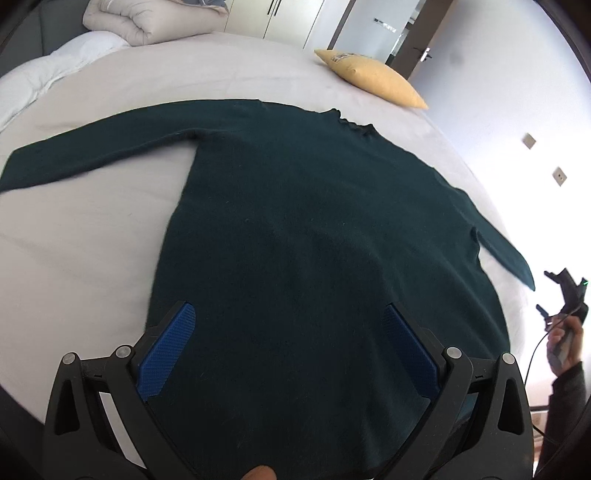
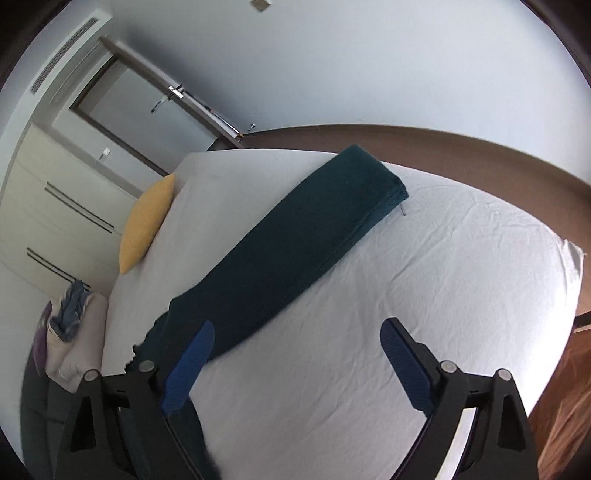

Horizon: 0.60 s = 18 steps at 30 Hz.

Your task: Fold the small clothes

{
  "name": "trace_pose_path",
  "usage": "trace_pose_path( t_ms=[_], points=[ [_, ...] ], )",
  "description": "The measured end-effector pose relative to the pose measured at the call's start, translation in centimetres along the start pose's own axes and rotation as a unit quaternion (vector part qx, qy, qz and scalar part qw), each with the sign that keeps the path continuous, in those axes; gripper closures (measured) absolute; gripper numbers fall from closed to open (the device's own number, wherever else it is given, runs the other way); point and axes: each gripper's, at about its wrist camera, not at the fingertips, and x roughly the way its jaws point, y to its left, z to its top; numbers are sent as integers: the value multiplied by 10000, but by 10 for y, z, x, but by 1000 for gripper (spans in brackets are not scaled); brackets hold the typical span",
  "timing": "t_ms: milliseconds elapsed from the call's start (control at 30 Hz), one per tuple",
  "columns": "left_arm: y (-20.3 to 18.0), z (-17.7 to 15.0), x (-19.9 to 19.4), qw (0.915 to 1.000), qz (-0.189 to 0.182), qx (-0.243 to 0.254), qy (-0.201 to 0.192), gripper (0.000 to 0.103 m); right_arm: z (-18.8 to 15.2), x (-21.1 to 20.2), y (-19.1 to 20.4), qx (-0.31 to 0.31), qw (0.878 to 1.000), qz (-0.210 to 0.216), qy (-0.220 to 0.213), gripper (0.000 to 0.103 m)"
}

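Note:
A dark green long-sleeved sweater (image 1: 314,229) lies flat on the white bed (image 1: 92,229), both sleeves spread out. My left gripper (image 1: 288,314) is open and empty, hovering over the sweater's lower body near the hem. My right gripper (image 2: 295,328) is open and empty above the sheet, beside the sweater's right sleeve (image 2: 295,240), which stretches toward the bed's far edge. In the left wrist view the right gripper (image 1: 565,295) shows at the far right, off the bed's side, held in a hand.
A yellow pillow (image 1: 373,77) lies at the far bed edge, also in the right wrist view (image 2: 147,221). A folded beige duvet (image 1: 147,18) and white bedding (image 1: 44,74) sit at the bed's far left. Wardrobes (image 2: 55,206), a door and wooden floor (image 2: 561,406) surround the bed.

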Motion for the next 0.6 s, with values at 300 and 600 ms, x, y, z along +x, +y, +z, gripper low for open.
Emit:
trace_pose_path(
  t_ms=[300, 600],
  points=[
    [-21, 38, 38, 9996, -102, 263, 43, 0, 47, 29, -29, 1091, 9912, 630, -395, 35],
    [-43, 58, 73, 9961, -752, 281, 358, 9, 36, 23, -29, 689, 9961, 4, -555, 92]
  ],
)
